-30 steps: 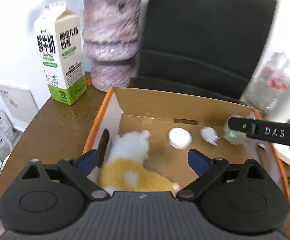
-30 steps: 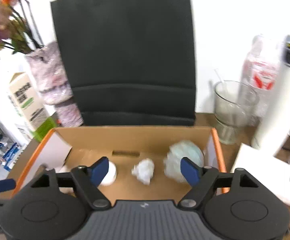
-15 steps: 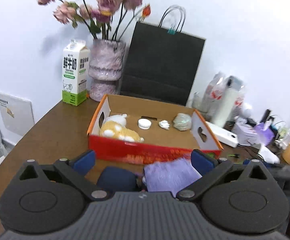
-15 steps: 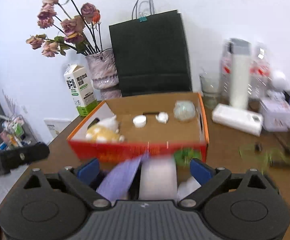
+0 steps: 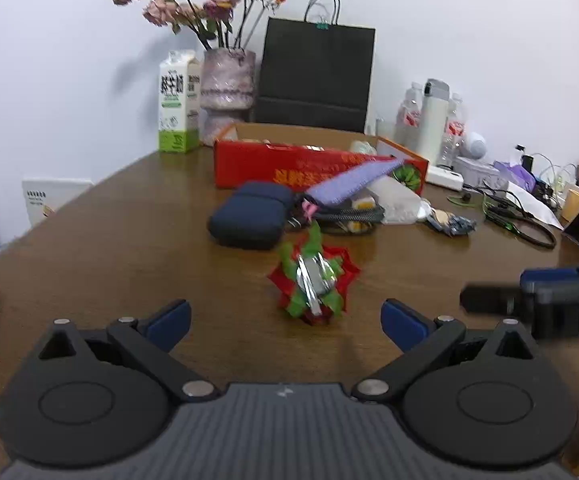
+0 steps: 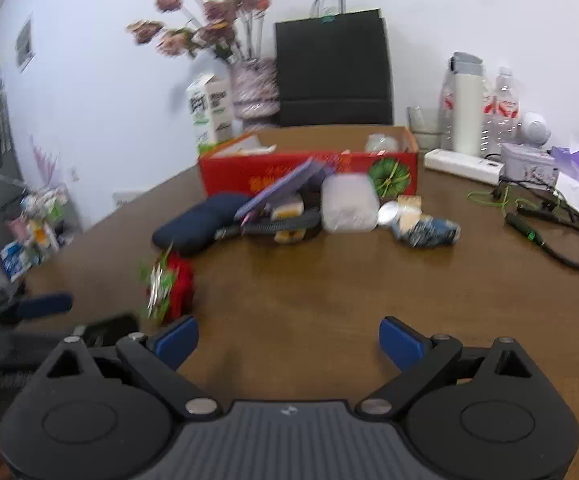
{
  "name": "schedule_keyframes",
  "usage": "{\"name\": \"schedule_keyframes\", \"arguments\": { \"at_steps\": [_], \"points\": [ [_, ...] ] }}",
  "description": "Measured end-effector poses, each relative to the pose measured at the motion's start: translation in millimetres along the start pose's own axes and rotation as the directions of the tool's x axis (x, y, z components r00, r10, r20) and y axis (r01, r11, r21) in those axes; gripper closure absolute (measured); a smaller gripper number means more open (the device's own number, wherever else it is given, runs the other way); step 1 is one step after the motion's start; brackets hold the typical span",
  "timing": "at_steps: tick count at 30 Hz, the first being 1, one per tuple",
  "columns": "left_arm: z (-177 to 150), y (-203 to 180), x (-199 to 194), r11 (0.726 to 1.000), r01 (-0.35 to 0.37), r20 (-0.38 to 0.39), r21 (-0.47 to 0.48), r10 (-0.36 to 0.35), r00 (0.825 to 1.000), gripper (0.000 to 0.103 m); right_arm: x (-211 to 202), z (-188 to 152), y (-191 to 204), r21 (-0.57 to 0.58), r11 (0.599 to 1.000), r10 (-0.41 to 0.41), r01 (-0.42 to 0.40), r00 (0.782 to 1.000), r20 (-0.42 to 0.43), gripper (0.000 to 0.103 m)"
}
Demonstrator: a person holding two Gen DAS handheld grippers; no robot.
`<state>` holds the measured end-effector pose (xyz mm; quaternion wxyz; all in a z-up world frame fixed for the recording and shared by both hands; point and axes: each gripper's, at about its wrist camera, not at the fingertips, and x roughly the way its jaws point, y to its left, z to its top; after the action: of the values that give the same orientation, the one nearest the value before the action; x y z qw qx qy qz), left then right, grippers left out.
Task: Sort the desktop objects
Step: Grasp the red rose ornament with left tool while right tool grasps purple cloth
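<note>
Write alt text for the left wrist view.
The open left gripper faces a red-and-green foil ornament lying on the brown table. Beyond it lie a navy pouch and assorted clutter before a red cardboard box; the right gripper shows at the right edge.

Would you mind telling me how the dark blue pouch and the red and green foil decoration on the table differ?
The dark blue pouch is plain, smooth and rounded; the red and green foil decoration is spiky, multicoloured and shiny at its centre. The pouch is the bulkier of the two. The pouch lies against the clutter in front of the red box; the decoration sits alone, nearer the cameras. Both rest on the brown table, untouched.
</note>
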<state>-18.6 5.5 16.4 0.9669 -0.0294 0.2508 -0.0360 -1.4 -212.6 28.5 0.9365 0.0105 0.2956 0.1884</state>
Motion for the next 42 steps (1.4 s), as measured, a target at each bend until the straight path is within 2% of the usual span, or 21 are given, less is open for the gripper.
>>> {"name": "schedule_keyframes", "arguments": {
  "at_steps": [3, 7, 9, 11, 14, 17, 19, 20, 22, 25, 26, 28, 29, 30, 31, 32, 35, 37, 42],
  "points": [
    [4.5, -6.7, 8.5, 1.000, 0.004, -0.019, 0.023, -0.004, 1.000, 0.000, 4.7, -9.8, 1.5, -0.014, 0.998, -0.057, 0.057, 0.998, -0.025, 0.006],
    [7.0, -12.3, 13.3, 0.999, 0.015, -0.015, 0.041, -0.015, 1.000, 0.001, 4.7, -6.5, -7.0, 0.033, 0.998, -0.046, 0.047, 0.999, -0.015, 0.006],
    [8.0, -15.2, 19.0, 0.999, 0.017, -0.023, 0.050, -0.016, 1.000, 0.004, 8.0, -4.7, -10.9, 0.048, 0.997, -0.055, 0.056, 0.998, -0.020, 0.006],
    [10.1, -16.6, 26.4, 0.998, 0.026, -0.042, 0.049, -0.024, 0.999, 0.012, 13.4, -2.1, -16.4, 0.068, 0.996, -0.048, 0.050, 0.998, -0.029, 0.008],
    [16.2, -10.0, 37.9, 0.998, 0.056, -0.088, -0.012, -0.056, 0.995, 0.015, 18.2, 4.3, -21.9, 0.076, 0.996, -0.051, 0.052, 0.999, -0.020, 0.012],
    [23.0, -2.1, 47.8, 0.993, 0.084, -0.090, -0.081, -0.091, 0.992, 0.018, 25.1, 20.5, -23.5, 0.072, 0.997, -0.020, 0.020, 1.000, 0.004, 0.016],
    [26.4, -1.4, 56.3, 0.994, 0.087, -0.099, -0.069, -0.094, 0.991, 0.024, 31.7, 39.4, -26.2, 0.085, 0.996, 0.031, -0.035, 0.999, 0.041, 0.017],
    [27.7, -2.0, 59.8, 0.995, 0.085, -0.101, -0.058, -0.091, 0.991, 0.031, 35.5, 49.6, -26.0, 0.083, 0.995, 0.042, -0.048, 0.997, 0.069, 0.017],
    [29.2, -1.9, 66.1, 0.995, 0.084, -0.110, -0.046, -0.089, 0.990, 0.036, 48.1, 70.0, -25.6, 0.076, 0.995, 0.052, -0.062, 0.991, 0.122, 0.018],
    [29.2, 1.7, 71.9, 0.993, 0.103, -0.132, -0.065, -0.111, 0.985, 0.052, 84.7, 101.9, -29.2, 0.119, 0.987, 0.089, -0.104, 0.988, 0.125, 0.028],
    [29.0, 3.1, 72.8, 0.992, 0.106, -0.136, -0.071, -0.115, 0.984, 0.055, 98.6, 110.5, -29.9, 0.127, 0.986, 0.096, -0.112, 0.988, 0.119, 0.030],
    [28.4, 3.3, 71.4, 0.993, 0.099, -0.133, -0.061, -0.107, 0.985, 0.059, 127.1, 123.2, -27.2, 0.114, 0.990, 0.069, -0.080, 0.993, 0.100, 0.042],
    [28.2, 3.0, 70.7, 0.994, 0.099, -0.132, -0.053, -0.105, 0.986, 0.061, 140.9, 127.6, -25.1, 0.106, 0.993, 0.044, -0.051, 0.997, 0.071, 0.058],
    [27.9, 3.1, 69.9, 0.994, 0.098, -0.130, -0.047, -0.103, 0.986, 0.062, 155.5, 130.8, -24.5, 0.108, 0.994, 0.030, -0.034, 0.999, 0.039, 0.082],
    [27.8, 3.6, 69.0, 0.994, 0.095, -0.130, -0.046, -0.100, 0.987, 0.063, 164.3, 131.1, -24.7, 0.120, 0.992, 0.037, -0.040, 0.999, 0.020, 0.094],
    [28.4, 4.5, 67.5, 0.995, 0.092, -0.129, -0.045, -0.097, 0.987, 0.064, 168.9, 129.1, -24.9, 0.134, 0.989, 0.054, -0.056, 0.998, 0.018, 0.098],
    [31.3, 7.2, 59.2, 0.995, 0.087, -0.109, -0.044, -0.092, 0.990, 0.064, 157.1, 122.3, -22.9, 0.147, 0.987, 0.056, -0.064, 0.997, 0.057, 0.099],
    [34.3, 9.4, 54.2, 0.996, 0.080, -0.101, -0.051, -0.084, 0.991, 0.064, 133.6, 116.7, -20.2, 0.142, 0.985, 0.080, -0.093, 0.992, 0.096, 0.100],
    [35.6, 11.0, 32.8, 0.995, 0.087, -0.072, -0.055, -0.091, 0.993, 0.064, 53.4, 85.0, -10.0, 0.069, 0.993, 0.086, -0.099, 0.982, 0.166, 0.100]
  ]
}}
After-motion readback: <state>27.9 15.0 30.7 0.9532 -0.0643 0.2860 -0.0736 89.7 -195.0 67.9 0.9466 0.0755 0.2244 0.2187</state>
